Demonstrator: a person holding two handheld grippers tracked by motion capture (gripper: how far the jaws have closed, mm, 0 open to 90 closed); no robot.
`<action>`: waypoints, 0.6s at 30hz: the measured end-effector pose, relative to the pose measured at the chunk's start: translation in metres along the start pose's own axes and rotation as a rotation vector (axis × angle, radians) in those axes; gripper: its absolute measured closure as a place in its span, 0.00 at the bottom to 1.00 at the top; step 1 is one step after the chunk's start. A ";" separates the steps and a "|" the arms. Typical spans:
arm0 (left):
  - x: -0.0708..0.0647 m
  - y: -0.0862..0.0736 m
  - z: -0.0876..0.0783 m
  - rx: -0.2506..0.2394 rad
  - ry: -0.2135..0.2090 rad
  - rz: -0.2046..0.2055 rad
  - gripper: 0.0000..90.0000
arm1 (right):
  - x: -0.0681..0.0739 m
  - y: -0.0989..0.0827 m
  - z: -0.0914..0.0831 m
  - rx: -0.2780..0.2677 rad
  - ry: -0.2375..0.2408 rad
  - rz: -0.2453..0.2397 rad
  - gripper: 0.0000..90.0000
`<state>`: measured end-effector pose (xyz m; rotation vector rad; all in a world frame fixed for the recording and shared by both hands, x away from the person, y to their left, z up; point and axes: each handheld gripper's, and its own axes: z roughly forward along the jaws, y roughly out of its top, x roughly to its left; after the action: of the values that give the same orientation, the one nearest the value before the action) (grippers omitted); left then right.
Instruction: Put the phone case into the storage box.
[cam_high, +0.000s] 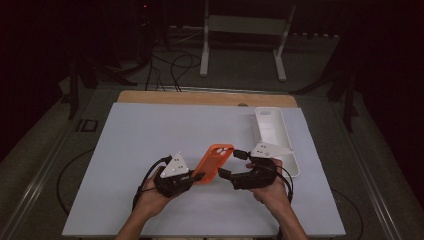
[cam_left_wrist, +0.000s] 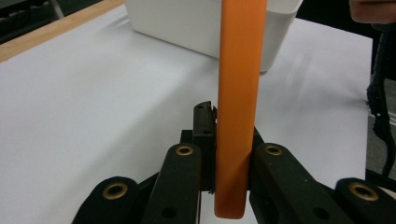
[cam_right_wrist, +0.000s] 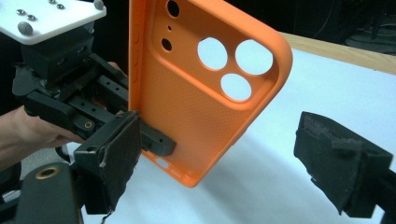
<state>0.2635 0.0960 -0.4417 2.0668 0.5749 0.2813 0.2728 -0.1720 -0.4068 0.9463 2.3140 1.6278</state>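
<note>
A: L gripper (cam_high: 196, 176) clamped on orange phone case (cam_high: 214, 161), low edge, case lifted off white table (cam_high: 150, 135), tilting up toward R.
B: R gripper (cam_right_wrist: 219, 163)? 
A: Jaws wide apart, nothing gripped; case sits between its pads (cam_right_wrist: 119, 154), near one just beside case edge.
B: Step?
A: Looks like a handover or regrip. Next: R closes squarely on case, then L lets go. White tray (cam_high: 272, 132) waits behind R.
</note>
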 end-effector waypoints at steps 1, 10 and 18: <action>0.000 0.000 0.000 -0.001 0.009 0.000 0.95 | 0.000 0.000 0.000 -0.002 0.000 0.005 0.17; -0.004 0.001 0.002 -0.017 0.071 -0.011 0.95 | 0.001 0.004 0.000 -0.025 -0.011 0.030 0.16; -0.010 0.001 0.006 -0.014 0.112 0.006 0.95 | 0.004 0.007 0.004 -0.038 -0.013 0.058 0.16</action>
<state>0.2577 0.0857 -0.4438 2.0490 0.6330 0.4058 0.2745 -0.1655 -0.4012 1.0217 2.2588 1.6760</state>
